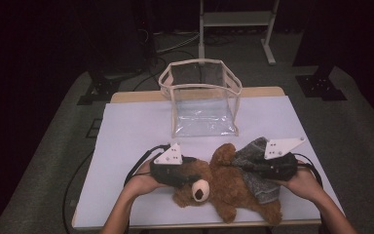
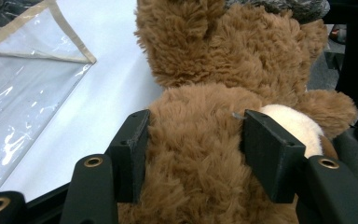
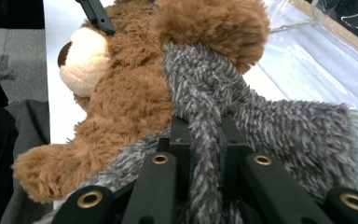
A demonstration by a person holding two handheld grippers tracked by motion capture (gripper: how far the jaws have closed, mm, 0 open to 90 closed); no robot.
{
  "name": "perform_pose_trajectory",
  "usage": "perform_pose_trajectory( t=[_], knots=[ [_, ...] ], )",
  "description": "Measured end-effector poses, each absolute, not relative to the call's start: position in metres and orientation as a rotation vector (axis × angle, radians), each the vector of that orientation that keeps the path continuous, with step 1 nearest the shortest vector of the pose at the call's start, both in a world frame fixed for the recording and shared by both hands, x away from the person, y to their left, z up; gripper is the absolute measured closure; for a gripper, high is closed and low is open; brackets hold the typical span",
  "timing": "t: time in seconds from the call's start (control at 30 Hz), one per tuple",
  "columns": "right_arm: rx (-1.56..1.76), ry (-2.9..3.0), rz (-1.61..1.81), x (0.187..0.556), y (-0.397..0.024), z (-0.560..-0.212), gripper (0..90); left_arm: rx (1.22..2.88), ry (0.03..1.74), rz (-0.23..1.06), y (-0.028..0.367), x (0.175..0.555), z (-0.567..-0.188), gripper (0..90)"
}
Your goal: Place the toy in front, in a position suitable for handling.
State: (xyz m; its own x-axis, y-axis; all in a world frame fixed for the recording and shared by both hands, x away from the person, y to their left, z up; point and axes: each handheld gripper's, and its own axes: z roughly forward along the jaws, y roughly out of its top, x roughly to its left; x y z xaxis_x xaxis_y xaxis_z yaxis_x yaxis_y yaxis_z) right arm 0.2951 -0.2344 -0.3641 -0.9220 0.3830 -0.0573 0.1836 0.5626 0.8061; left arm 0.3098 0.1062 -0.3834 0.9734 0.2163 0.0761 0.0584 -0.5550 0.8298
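Gripping shaggy brown teddy bear [image 2: 200,154], left claw [image 2: 193,149]; right claw [image 3: 205,154] pinches fuzzy grey cloth [image 3: 279,126].

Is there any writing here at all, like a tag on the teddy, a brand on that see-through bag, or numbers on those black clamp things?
None can be read.
Teddy bear: plain fur, no tag or label showing.
Grey fuzzy garment: no label visible.
Clear bag: bare plastic and beige trim, no print.
Left gripper and right gripper: jaws and plates carry no marking.
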Motion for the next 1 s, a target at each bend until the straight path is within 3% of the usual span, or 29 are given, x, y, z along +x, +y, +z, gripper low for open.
perform_pose_trajectory(
  t=[0.47, 0.73, 1.0],
  knots=[
    [0.453, 2.568, 1.328, 0.305, -0.226, -0.359, 78.8, 2.145, 0.221, 0.217, 0.108, 0.310, -0.389, 42.8],
    [0.528, 2.567, 1.340, 0.305, -0.250, -0.365, 78.6, 2.117, 0.233, 0.195, 0.110, 0.312, -0.393, 42.8],
    [0.444, 2.578, 1.315, 0.316, -0.225, -0.356, 78.7, 2.113, 0.234, 0.186, 0.112, 0.311, -0.394, 42.9]
  ],
)
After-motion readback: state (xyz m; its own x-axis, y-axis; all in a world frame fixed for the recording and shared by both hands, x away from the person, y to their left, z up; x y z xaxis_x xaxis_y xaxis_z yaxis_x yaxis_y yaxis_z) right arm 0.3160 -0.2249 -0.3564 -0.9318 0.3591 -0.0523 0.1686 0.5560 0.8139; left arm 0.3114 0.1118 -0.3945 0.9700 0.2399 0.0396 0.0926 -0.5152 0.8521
